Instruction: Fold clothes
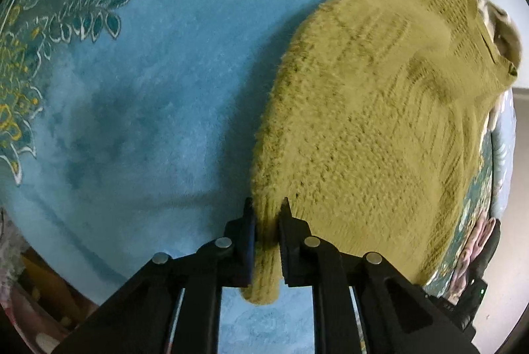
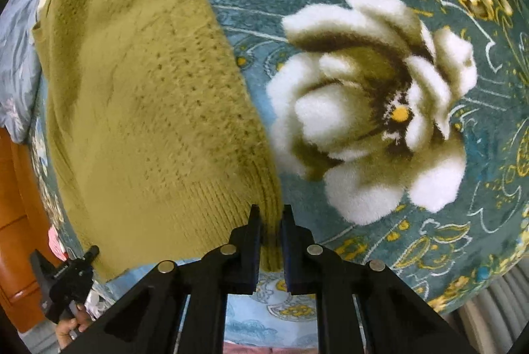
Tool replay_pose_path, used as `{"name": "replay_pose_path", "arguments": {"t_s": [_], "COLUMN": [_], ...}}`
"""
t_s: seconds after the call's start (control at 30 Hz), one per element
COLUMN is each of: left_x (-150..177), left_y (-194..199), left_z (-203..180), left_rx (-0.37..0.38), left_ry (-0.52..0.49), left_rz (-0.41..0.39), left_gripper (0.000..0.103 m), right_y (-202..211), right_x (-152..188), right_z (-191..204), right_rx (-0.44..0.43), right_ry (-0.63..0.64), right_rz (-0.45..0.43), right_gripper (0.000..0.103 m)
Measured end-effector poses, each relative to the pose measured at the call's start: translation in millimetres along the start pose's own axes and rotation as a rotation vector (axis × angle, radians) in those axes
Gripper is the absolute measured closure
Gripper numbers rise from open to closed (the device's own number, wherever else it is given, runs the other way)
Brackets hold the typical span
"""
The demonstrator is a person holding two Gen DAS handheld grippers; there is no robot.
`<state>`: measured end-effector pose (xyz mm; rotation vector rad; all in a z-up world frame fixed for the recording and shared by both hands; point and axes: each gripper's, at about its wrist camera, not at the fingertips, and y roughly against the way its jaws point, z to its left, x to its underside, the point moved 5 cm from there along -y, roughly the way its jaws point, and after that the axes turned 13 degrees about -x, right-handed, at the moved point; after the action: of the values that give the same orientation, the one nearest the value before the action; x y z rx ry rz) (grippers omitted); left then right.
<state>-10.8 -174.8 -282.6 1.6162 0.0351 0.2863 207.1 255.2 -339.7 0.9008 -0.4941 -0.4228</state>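
Nearest to us, the left claw [image 1: 267, 215] pinches one corner of the ribbed hem of the olive knit sweater [image 1: 363, 122], a tongue of knit hanging down between its closed-in fingers; likewise the right claw [image 2: 271, 221] is pressed onto the opposite hem corner, the ribbing bunched between its two black fingers [image 2: 254, 228]. At the lower left of the right wrist view we see the other gripper in the person's hand [image 2: 71, 326], which suggests the two claws hold the hem stretched between them. Beyond the claws the sweater lies spread over a plush teal blanket [image 1: 148, 72], its body running away from us toward the shoulders and neckline at the far end; the large white flower [image 2: 373, 115] printed on the blanket sits just beside the sweater's edge in the right wrist view. Farther still, a pale blue-grey bedcover [image 2: 16, 56] shows past the sweater. We judge the step in hand to be the lengthwise fold: hem gripped, not yet carried over. The next move calls for lifting both corners together, level, and laying the hem toward the shoulders without dragging the body.
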Motion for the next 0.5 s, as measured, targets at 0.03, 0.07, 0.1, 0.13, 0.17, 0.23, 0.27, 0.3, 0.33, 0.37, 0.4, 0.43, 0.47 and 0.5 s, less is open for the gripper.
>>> {"name": "replay_pose_path", "arguments": {"t_s": [0.03,0.07,0.1,0.13,0.17,0.23,0.27,0.3,0.33,0.37,0.4,0.43,0.47,0.5], "left_x": [-4.6,-11.6,-20.4,-29.4,-39.7,-66.1,-83.0,-100.1,-118.5,-137.0,-153.9,-168.2,-182.6,-197.0], "left_y": [4.4,10.6,18.6,26.9,35.7,55.8,64.7,72.4,80.5,88.7,95.1,98.6,102.1,105.6], "left_z": [-1.0,-1.3,-0.8,-0.8,-1.9,-7.1,-13.5,-22.6,-34.2,-45.8,-59.8,-77.7,-95.6,-113.5], "left_rx": [0.004,0.009,0.012,0.023,0.045,0.101,0.137,0.175,0.213,0.252,0.285,0.309,0.332,0.356], "left_ry": [0.0,0.011,0.033,0.057,0.083,0.152,0.189,0.22,0.249,0.278,0.3,0.31,0.32,0.33], "left_rz": [0.011,0.026,0.036,0.034,0.023,-0.001,-0.001,0.002,0.005,0.007,0.012,0.019,0.026,0.033], "left_gripper": [0.076,0.055,0.049,0.048,0.048,0.048,0.048,0.048,0.048,0.048,0.048,0.048,0.048,0.048], "right_y": [3.5,10.2,18.2,29.4,38.8,56.8,68.5,77.1,84.9,93.1,101.4,108.8,116.6,119.4], "right_x": [-3.5,-8.6,-14.4,-23.5,-32.8,-53.4,-70.4,-86.0,-101.0,-119.4,-138.7,-156.5,-171.7,-180.6], "right_z": [1.8,4.3,6.8,9.8,13.0,20.6,29.0,38.9,49.1,68.9,91.3,110.9,126.8,132.2], "right_rx": [0.017,0.021,0.013,-0.001,-0.02,-0.065,-0.099,-0.138,-0.177,-0.211,-0.245,-0.291,-0.329,-0.355], "right_ry": [0.007,0.013,0.012,-0.002,-0.02,-0.059,-0.086,-0.106,-0.124,-0.138,-0.151,-0.166,-0.181,-0.193], "right_rz": [0.001,-0.014,-0.037,-0.068,-0.097,-0.15,-0.183,-0.208,-0.229,-0.243,-0.256,-0.271,-0.285,-0.294], "right_gripper": [0.085,0.076,0.071,0.06,0.057,0.054,0.053,0.053,0.05,0.046,0.045,0.044,0.043,0.042]}}
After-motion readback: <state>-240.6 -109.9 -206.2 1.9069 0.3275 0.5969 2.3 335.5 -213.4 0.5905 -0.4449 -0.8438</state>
